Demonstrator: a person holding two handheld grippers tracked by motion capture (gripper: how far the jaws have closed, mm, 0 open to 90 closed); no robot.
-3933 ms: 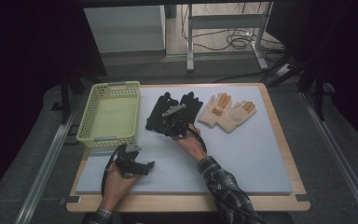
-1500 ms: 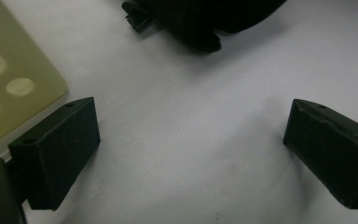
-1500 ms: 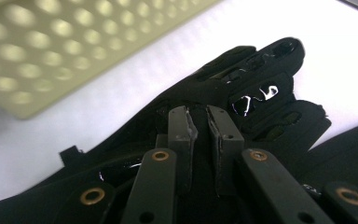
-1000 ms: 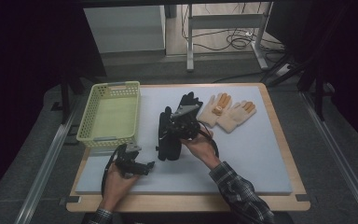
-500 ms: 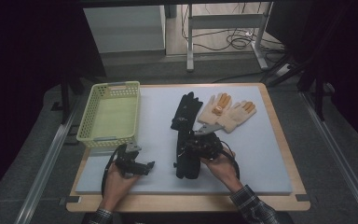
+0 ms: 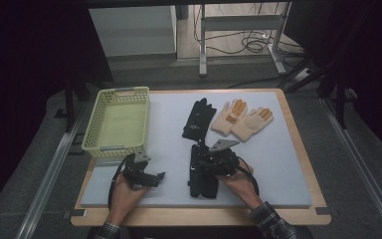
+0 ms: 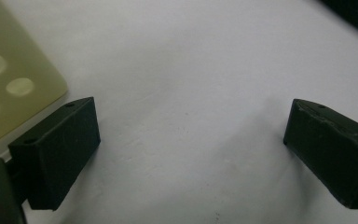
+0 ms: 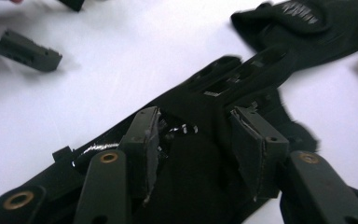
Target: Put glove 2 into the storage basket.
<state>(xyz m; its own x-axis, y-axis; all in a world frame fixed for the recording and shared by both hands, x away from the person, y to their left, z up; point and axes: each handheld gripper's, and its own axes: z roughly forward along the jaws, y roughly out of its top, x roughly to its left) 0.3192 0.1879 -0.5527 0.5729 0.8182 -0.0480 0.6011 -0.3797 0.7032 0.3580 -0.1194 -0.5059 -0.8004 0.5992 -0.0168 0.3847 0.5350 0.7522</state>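
Moved since earlier: one black glove (image 6: 202,177) has come off the pair at the far side and now lies at the near edge of the mat, under the right gripper (image 6: 210,164); the second black glove (image 6: 199,118) lies where it was, well beyond the fingertips.
Right gripper: its jaws have just been opening, and the right gripper view shows them apart with the glove's cuff between the pads (image 8: 145,140) but no longer pinched (a release, as I read it).
Left gripper (image 6: 151,178): fingers (image 7: 56,151) wide apart, nothing between them, resting low over bare mat; the yellow basket (image 6: 129,95) sits just outside one fingertip, its corner showing in the left gripper view.
Step in hand: setting the black glove down near the person, probably to pair or stack the gloves.
Next move: lift the right gripper clear of the fabric so no pad snags it, then reach past the fingertips for the second black glove.
Other things: two cream gloves (image 6: 242,119) lie beside the far black one, touching each other.
Surface: pale grey mat (image 6: 288,169) on a wooden table (image 6: 199,218).
Room: dark, with metal frame legs and loose cables (image 6: 258,42) on the floor beyond the table.
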